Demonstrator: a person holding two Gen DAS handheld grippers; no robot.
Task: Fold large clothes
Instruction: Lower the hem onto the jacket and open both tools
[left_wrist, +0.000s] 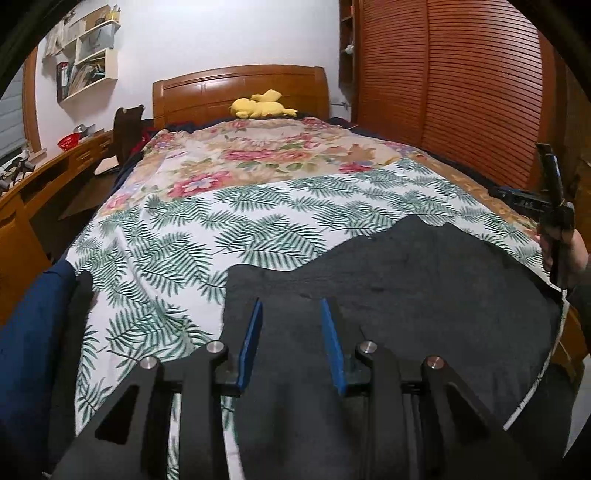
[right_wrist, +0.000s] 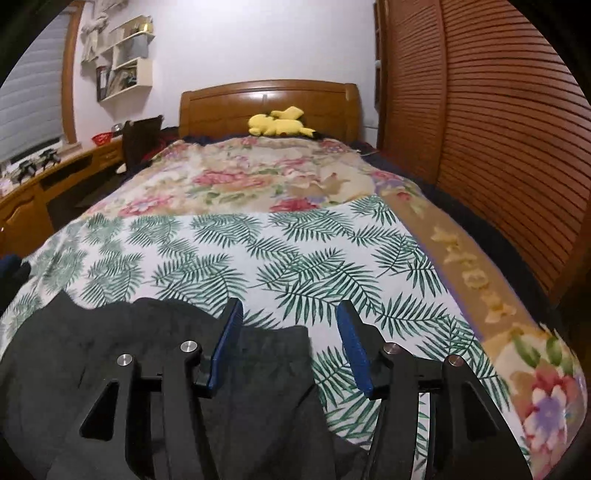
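Left tool (left_wrist: 291, 314) — jaws parted, gripping nothing, above the dark garment (left_wrist: 424, 280). Right tool (right_wrist: 288, 321) — jaws wider apart, empty, over the garment's right edge. Garment lies on the leaf-print sheet (right_wrist: 258, 251) covering the bed. Only the left view shows the hand (left_wrist: 570, 254) carrying the right tool.

Dim indoor light, fisheye edges, slight blur.

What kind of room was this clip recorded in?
A bedroom, most likely in a home. A bed with a wooden headboard fills the view, a yellow plush toy lies at its head, and a louvered wooden wardrobe stands alongside.
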